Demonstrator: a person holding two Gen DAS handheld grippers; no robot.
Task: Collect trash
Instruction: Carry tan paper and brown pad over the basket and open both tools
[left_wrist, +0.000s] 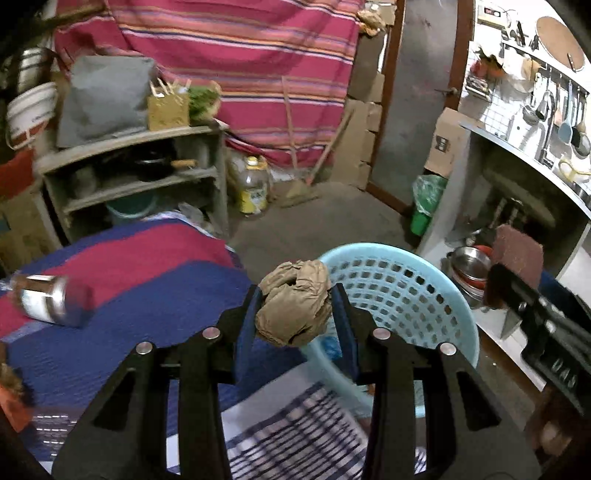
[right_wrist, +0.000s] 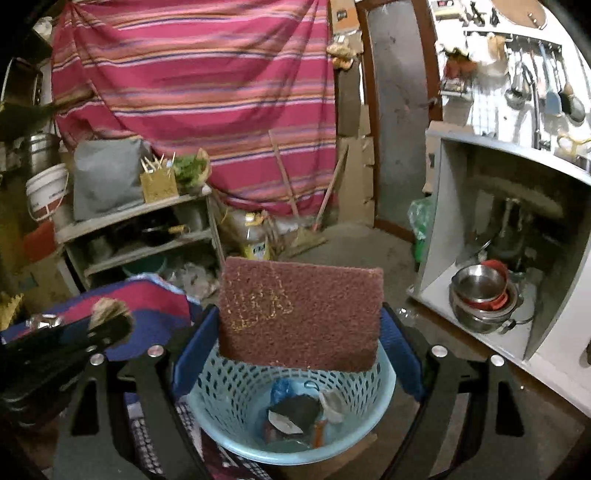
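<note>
Crumpled brown paper (left_wrist: 293, 302) sits pinched between the half-closed blue pads of the left gripper (left_wrist: 295, 314), held over the near rim of the pale blue perforated plastic basket (left_wrist: 402, 291). Beside it, the right gripper (right_wrist: 299, 332), jaws wide, clamps a flat reddish-brown scouring pad (right_wrist: 301, 314) upright above that basket, where scraps (right_wrist: 295, 417) already lie. A blue-and-red striped cloth (left_wrist: 140, 280) carries a blurred metal-lidded jar (left_wrist: 48, 299) near its left edge; stacked steel bowls (right_wrist: 484, 299) sit under the counter (right_wrist: 517, 147).
</note>
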